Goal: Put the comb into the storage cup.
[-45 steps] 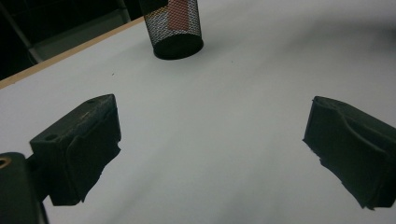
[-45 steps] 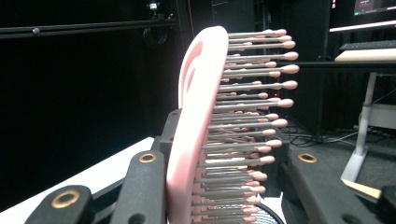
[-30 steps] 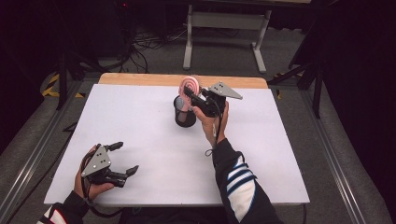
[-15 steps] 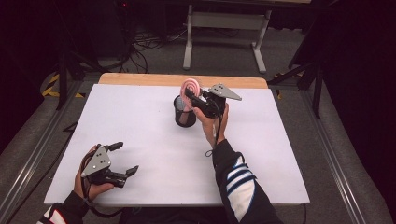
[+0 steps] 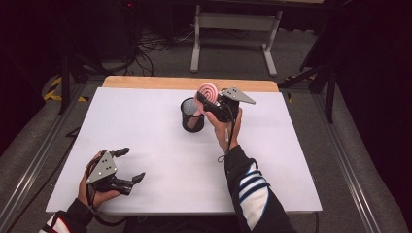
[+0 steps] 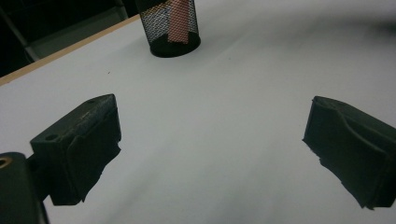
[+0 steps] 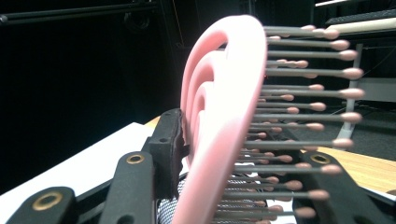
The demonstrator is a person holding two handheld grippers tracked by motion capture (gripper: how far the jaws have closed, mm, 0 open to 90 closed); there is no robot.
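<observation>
My right gripper (image 5: 212,98) is clamped on a pink hairbrush (image 5: 207,93), one pad pressed flat against the back of its looped head and the other jaw buried among the bristles (image 7: 299,116), as the right gripper view shows. The brush head stands above the rim of a black mesh cup (image 5: 192,115), and its handle (image 6: 178,22) runs down inside the cup, visible through the mesh in the left gripper view. The cup sits upright on the white table (image 5: 160,155), toward the far side and roughly in the middle, just short of the bare wooden strip (image 5: 145,82) along the far edge. My right hand (image 5: 224,127) reaches in from the near side, with the dark sleeve with white stripes (image 5: 250,189) trailing behind it.

My left gripper (image 5: 127,165) rests low near the near left corner of the table, well apart from the cup. Its jaws stand wide apart with nothing between them but white tabletop, and they point toward the cup. My left hand (image 5: 94,191) wraps the body under the grey three-cornered plate (image 5: 103,167)
</observation>
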